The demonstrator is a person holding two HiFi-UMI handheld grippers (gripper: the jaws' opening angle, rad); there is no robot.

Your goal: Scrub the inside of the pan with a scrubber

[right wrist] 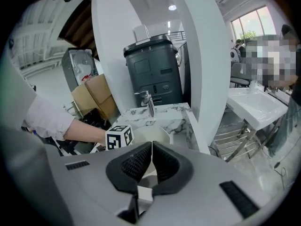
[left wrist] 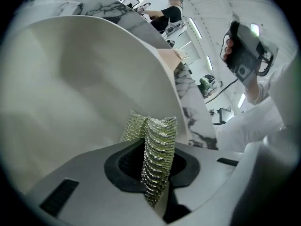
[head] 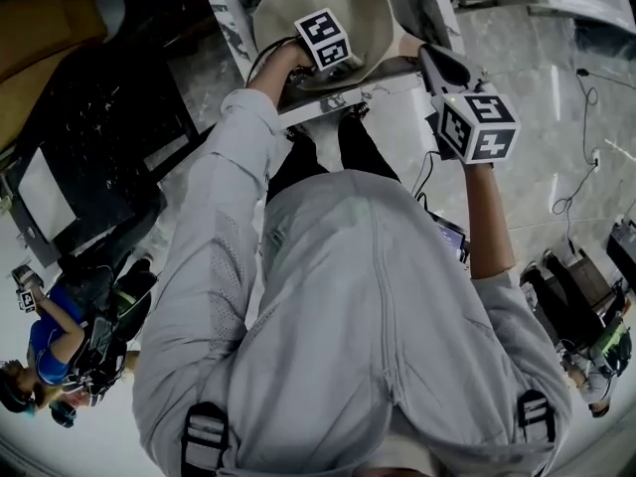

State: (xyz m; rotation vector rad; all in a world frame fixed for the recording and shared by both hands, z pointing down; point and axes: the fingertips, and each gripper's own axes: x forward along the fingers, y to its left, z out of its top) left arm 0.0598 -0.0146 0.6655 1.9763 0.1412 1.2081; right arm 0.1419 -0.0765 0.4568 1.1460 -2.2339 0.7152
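Silvery mesh scrubber (left wrist: 157, 140) is sitting clamped in left gripper (left wrist: 151, 171), round beige pan (left wrist: 84, 79) just ahead. Right gripper (right wrist: 151, 160) is hovering, jaws together.

Here's the tally: one pan (head: 373, 13), one scrubber (left wrist: 157, 145) inside that pan, two grippers, left gripper (left wrist: 151, 166) in the pan, right gripper (right wrist: 151, 161) just outside it, one faucet (right wrist: 149, 103) behind the pan, two cardboard boxes (right wrist: 96, 98) beyond.
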